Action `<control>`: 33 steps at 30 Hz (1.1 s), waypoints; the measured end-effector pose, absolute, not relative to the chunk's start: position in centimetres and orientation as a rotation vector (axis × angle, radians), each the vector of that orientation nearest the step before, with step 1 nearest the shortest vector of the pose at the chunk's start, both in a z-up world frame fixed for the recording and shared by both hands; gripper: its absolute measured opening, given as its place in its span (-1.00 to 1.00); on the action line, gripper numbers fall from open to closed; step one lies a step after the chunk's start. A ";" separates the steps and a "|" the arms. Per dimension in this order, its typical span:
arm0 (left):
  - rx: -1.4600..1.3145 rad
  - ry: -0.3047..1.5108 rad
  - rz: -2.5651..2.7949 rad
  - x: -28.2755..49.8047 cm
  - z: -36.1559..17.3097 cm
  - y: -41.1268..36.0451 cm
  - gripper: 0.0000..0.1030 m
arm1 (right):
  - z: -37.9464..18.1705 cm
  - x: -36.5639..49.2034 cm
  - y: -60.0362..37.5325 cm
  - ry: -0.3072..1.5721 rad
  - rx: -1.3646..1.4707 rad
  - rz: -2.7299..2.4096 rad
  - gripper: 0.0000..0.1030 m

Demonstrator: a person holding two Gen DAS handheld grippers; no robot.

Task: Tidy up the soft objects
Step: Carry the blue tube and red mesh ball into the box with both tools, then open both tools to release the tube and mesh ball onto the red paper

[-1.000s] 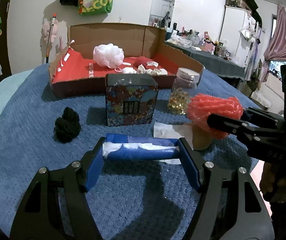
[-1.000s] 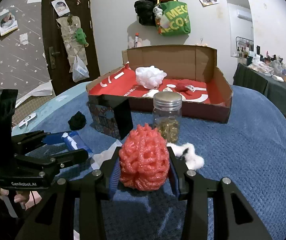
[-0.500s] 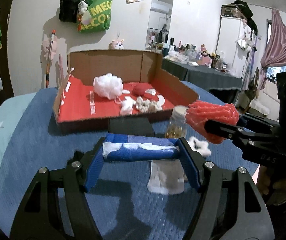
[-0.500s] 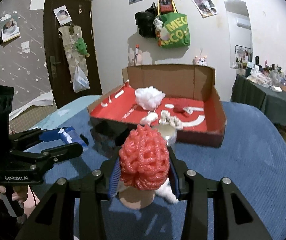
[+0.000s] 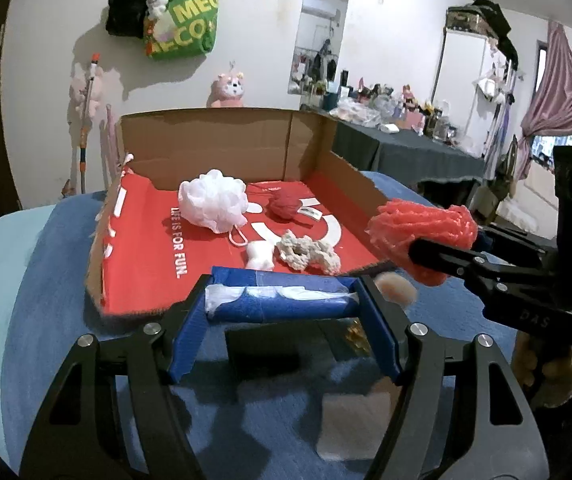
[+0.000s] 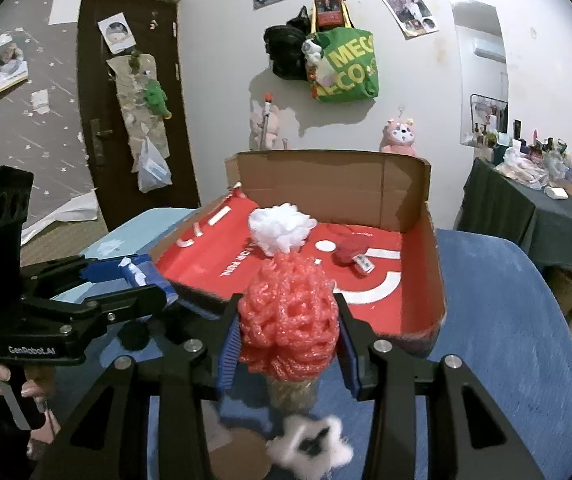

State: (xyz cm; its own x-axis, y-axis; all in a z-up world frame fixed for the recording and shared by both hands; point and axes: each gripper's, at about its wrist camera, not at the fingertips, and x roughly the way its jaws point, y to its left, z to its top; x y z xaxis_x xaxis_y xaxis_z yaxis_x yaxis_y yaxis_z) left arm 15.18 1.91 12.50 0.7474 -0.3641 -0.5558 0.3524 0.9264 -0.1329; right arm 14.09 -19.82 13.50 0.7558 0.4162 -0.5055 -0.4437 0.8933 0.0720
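Observation:
My left gripper is shut on a blue soft pack with a white end, held in the air just before the near edge of the cardboard box. My right gripper is shut on a coral-red foam net ball, also in the air near the box's front; it shows in the left wrist view. The box with a red floor holds a white mesh pouf, a red yarn ball, a beige rope knot and a small white piece.
Below on the blue towel lie a white fluffy star, a black yarn ball, a dark tin, a jar and paper. A dark table with clutter stands to the right.
Both grippers have risen and moved forward toward the box with their loads held. The tin, the jar and the black yarn ball have dropped low in view; the box floor shows more.

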 end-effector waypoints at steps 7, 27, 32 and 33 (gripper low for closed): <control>0.022 0.741 -0.424 20.9 11.3 1.6 0.33 | 12.5 19.4 -19.6 0.643 -0.102 0.416 -0.13; 0.124 1.000 -0.393 29.9 6.2 1.6 0.33 | 7.7 28.4 -17.7 0.885 -0.365 0.272 -0.13; 0.128 1.026 -0.404 30.5 5.5 1.5 0.33 | 7.2 29.1 -17.5 0.902 -0.402 0.259 -0.12; 0.130 1.026 -0.409 30.5 5.5 1.4 0.33 | 7.2 29.2 -17.5 0.902 -0.409 0.253 -0.12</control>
State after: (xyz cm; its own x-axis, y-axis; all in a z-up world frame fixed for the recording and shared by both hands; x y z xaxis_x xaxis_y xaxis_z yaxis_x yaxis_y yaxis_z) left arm 30.53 1.44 5.50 0.4505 -0.2698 -0.8510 0.3899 0.9170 -0.0844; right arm 29.23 -17.47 7.16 0.5979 0.0422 -0.8004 -0.3803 0.8940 -0.2369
